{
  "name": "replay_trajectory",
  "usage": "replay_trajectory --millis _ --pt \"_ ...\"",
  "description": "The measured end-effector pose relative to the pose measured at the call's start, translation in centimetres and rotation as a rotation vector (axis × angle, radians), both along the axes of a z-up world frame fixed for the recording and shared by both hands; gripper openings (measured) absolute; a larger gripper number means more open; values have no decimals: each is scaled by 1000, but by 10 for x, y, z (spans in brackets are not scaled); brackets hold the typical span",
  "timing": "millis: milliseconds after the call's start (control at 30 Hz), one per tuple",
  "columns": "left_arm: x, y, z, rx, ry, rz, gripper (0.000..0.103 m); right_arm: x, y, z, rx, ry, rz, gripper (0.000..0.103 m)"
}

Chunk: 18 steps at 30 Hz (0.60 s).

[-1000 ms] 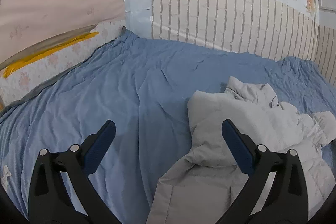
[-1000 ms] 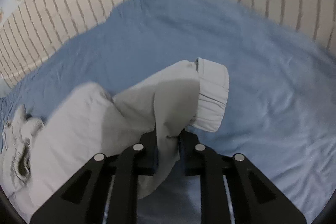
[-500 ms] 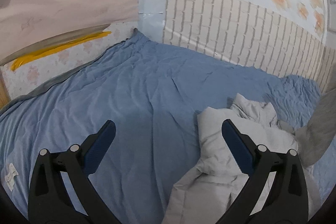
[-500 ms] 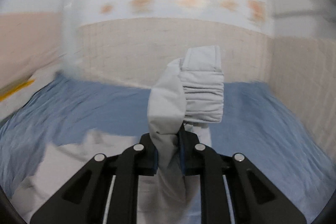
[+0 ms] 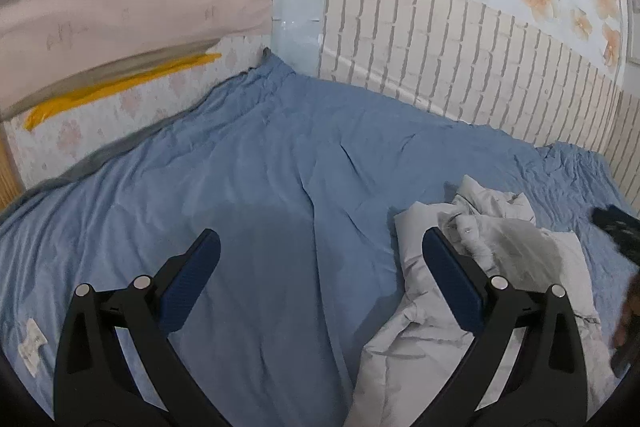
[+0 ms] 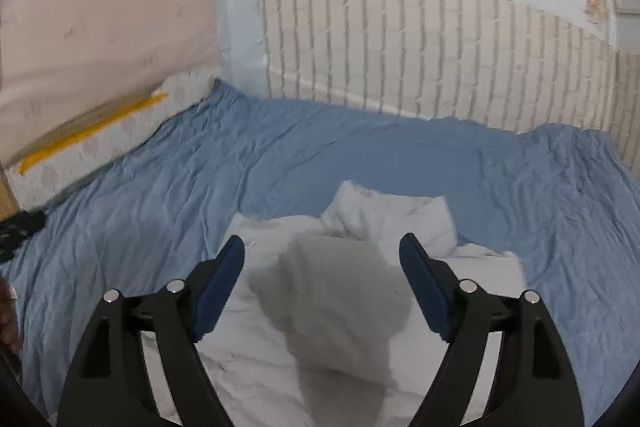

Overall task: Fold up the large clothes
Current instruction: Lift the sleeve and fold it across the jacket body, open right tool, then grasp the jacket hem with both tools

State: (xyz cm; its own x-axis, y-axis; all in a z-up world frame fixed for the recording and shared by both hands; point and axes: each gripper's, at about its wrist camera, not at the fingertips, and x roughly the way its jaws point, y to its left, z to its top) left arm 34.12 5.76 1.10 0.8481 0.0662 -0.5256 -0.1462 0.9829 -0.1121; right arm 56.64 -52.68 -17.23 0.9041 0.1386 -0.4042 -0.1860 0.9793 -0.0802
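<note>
Presently, we list what lies before us.

Item one: the grey jacket [image 6: 352,291], a large padded garment, lies on the blue sheet [image 5: 280,167]. In the right wrist view it sits at six o'clock, directly under our tool; in the left wrist view it lies at four o'clock, off to one side. A sleeve or flap [image 6: 340,287] appears laid across the middle of the body, blurred, so we cannot tell how flat it rests. The collar end [image 5: 492,199] is bunched toward twelve o'clock of the pile.

Item two: the left gripper [image 5: 320,275], jaws spread wide, holding nothing, above bare sheet with its right finger just over the jacket's edge.

Item three: the right gripper [image 6: 322,281], jaws likewise spread wide, nothing between them, poised over the jacket.

Item four: a brick-pattern wall [image 6: 420,59] at twelve o'clock, and a small white tag [image 5: 30,345] on the sheet at eight o'clock.

Progress, as we judge it: one sleeve seems folded inward; the near hem at five o'clock in the left view is rumpled and unfolded. We reckon the task under halfway, with the other side, the lengthwise fold and smoothing left.
</note>
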Motion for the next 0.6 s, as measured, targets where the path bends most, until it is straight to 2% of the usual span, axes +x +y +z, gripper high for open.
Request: replay_trajectory --millis 100,267,433,600 --pt "2 -11 -3 0 14 -21 100 -35 -36 8 -13 -20 -63 82" --pt "19 -60 -9 39 49 -127 100 -69 -105 6 -18 -17 -164 85" --pt "53 -113 -20 30 82 -204 100 -64 -164 -5 7 21 -233 85" --pt "89 -163 -40 88 131 -266 100 -34 -205 -37 28 95 -274 85"
